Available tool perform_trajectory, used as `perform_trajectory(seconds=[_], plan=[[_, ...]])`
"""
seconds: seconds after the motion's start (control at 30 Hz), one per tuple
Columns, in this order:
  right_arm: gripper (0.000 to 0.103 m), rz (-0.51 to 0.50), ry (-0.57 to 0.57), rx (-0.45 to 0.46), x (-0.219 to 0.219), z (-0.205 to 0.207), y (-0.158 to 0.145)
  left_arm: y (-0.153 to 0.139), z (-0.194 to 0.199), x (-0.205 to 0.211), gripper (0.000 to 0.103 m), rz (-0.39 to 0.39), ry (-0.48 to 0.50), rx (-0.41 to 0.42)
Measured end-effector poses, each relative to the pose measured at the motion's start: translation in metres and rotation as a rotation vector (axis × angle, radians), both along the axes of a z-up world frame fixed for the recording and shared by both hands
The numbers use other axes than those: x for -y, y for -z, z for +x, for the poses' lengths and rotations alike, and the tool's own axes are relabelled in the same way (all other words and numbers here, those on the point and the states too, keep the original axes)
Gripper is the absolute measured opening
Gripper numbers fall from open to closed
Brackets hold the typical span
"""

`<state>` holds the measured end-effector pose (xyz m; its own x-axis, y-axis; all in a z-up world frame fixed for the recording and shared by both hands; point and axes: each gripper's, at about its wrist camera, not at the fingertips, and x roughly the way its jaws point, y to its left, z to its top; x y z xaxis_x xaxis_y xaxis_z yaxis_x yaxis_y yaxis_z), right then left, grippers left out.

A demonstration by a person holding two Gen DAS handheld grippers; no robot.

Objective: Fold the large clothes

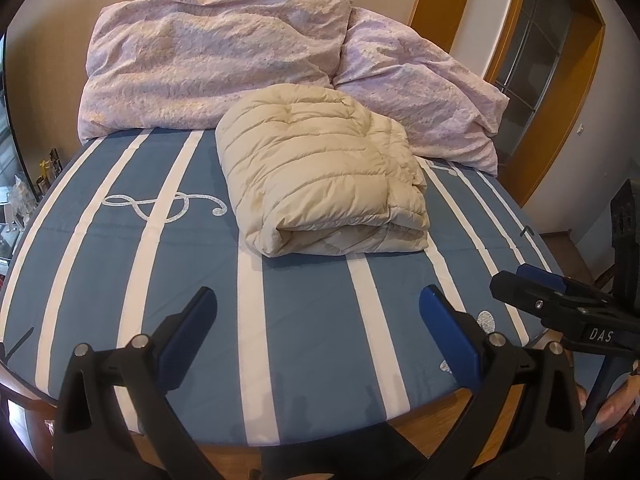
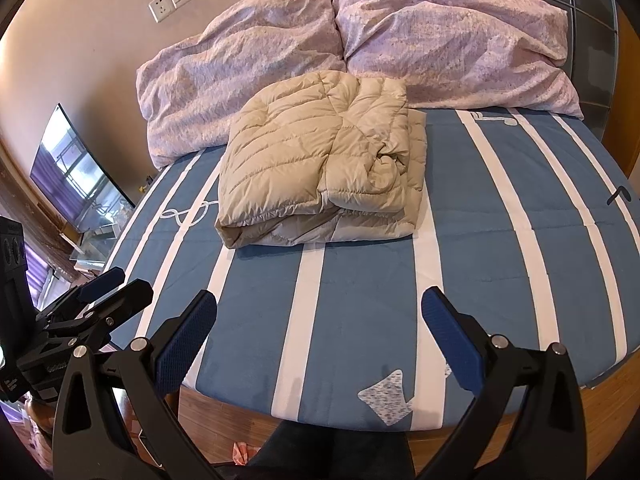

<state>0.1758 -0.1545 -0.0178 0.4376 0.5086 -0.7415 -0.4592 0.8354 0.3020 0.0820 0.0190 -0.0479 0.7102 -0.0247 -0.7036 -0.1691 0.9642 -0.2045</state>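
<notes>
left tool point(image 1: 316, 300) spread | right tool point(image 2: 320, 300) spread | folded jacket point(image 1: 320, 176) mid-bed, near pillows point(image 1: 208, 56)

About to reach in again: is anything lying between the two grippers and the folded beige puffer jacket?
Nothing visible: only bare blue-and-white striped bedsheet separates the open left gripper and open right gripper from the folded beige puffer jacket.

White "DAS" label on the black right tongs point(image 1: 516, 276).
</notes>
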Motion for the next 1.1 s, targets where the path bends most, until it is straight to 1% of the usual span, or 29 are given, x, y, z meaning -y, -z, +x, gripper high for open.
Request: perform_trajectory(seconds=[0.3, 1.1], plan=[[0.102, 0.0, 0.001, 0.0, -0.0002, 0.0003, -0.0004, -0.0019, 0.0033, 0.0004, 0.101, -0.014, 0.01, 0.003], [0.102, 0.001, 0.005, -0.004, 0.0045, 0.0068, -0.0051, -0.0038, 0.0064, 0.0008, 0.101, -0.01, 0.019, 0.008]])
